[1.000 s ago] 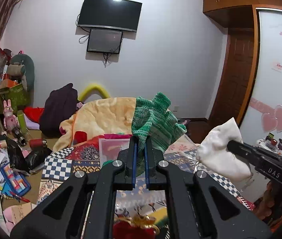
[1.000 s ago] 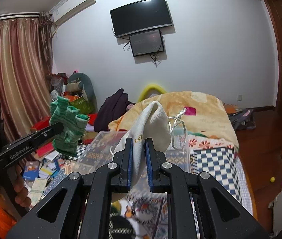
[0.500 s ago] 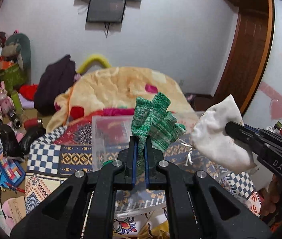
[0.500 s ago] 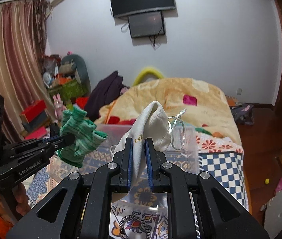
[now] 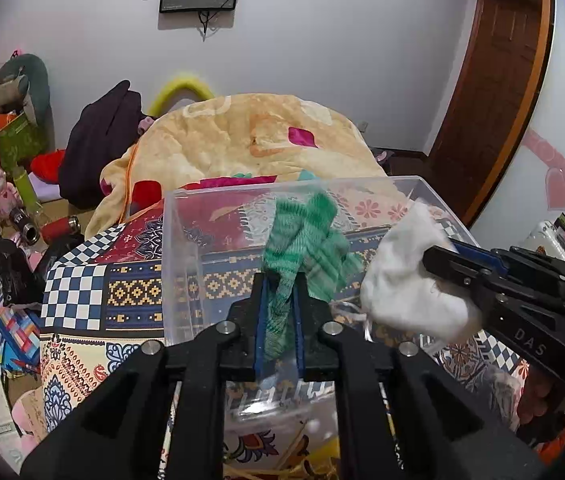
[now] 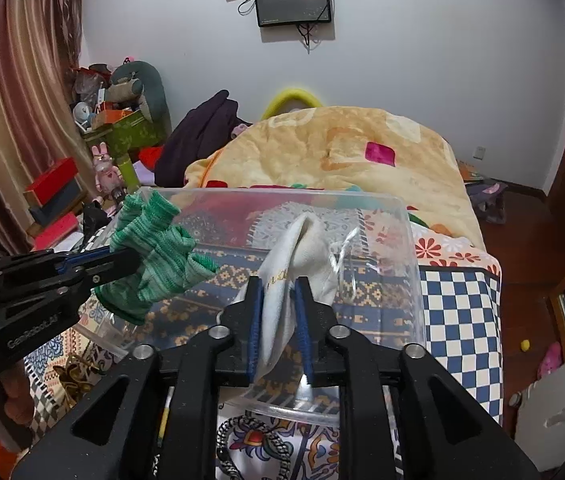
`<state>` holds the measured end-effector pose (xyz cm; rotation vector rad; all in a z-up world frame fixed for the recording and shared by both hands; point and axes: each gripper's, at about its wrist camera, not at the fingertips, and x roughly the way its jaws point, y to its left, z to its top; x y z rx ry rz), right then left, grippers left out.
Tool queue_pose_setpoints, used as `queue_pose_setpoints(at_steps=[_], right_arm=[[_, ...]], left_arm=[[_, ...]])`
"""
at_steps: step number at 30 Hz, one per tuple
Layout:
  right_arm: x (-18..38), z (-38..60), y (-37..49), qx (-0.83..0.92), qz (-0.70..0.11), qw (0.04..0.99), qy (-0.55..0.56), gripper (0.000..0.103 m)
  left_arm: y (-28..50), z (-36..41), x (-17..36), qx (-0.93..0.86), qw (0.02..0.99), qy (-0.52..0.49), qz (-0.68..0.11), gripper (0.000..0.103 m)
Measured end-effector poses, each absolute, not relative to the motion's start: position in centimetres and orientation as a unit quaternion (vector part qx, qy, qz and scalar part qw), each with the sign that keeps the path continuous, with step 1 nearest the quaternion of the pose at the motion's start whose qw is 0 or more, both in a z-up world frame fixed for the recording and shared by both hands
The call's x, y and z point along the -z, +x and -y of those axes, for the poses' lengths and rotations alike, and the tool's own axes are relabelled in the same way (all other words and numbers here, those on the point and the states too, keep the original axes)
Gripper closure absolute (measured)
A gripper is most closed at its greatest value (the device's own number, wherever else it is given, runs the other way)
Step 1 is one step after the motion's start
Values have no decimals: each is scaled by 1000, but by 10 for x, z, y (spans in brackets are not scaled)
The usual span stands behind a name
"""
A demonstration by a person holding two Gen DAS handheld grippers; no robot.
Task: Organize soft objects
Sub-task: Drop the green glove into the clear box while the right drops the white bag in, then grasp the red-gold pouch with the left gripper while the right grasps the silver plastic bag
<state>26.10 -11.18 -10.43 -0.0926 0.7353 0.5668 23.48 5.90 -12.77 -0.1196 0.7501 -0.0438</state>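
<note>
Two grippers, each clamped on a soft item, both held over a clear bin (image 5: 186,240) that sits on the patterned bedspread (image 5: 82,292).

Left gripper (image 5: 278,312): blue-padded fingers (image 5: 260,320) closed on a green knit glove (image 5: 302,248). Cuff end pinched between the pads; the rest stands up and fans out ahead of the tips, glove fingers pointing toward the bin's far wall. In the right wrist view the glove (image 6: 154,256) hangs at the bin's left rim, sticking out past both sides of the left gripper (image 6: 122,256).

Right gripper (image 6: 278,320): closed on a white pouch (image 6: 298,256). Fabric squeezed between the pads, bulk rising ahead of the tips to a soft peak. A thin drawstring loop (image 6: 346,256) dangles off its right side, inside the bin (image 6: 410,280) outline. In the left wrist view the pouch (image 5: 406,280) sits at the bin's right rim, with the right gripper (image 5: 442,260) coming in from the right edge.

Glove and pouch near each other, not touching; glove left, pouch right.

Bin: open top, bedspread pattern showing through its floor. Whether either item touches the bin walls, cannot tell.

Beyond the bin's far edge: an orange-yellow blanket (image 6: 342,152) heaped on the bed. Clutter along the bed's left side; a screen (image 6: 292,0) on the far wall.
</note>
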Motion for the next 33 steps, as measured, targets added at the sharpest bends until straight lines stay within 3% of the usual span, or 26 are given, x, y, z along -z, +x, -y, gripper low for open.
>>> queue_pose_setpoints(at_steps=[2,4,6,10,22,33], right_arm=[[102,114,260,-274,-356,892,-40,74],[99,117,258,-274,-353,894,-36,53],[94,122,255,-273,-345,898,-30,40],[82,134,244,-276,-326,904,-20,28],[56,172,203,-268,-274,924,2,18],[101,191,179,-234,-325,916,-16,18]], left_arm=[[231,-58,125,21,930,-55,-363,83],[226,-59,120,22,933,-55,-355,71],[220,-61,113,22,937,-60,-343,62],[202,-65,97,24,946,-73,-314,54],[142,-68,73,27,962,-63,-266,37],[106,-52,114,18,950,-33,-309,33]])
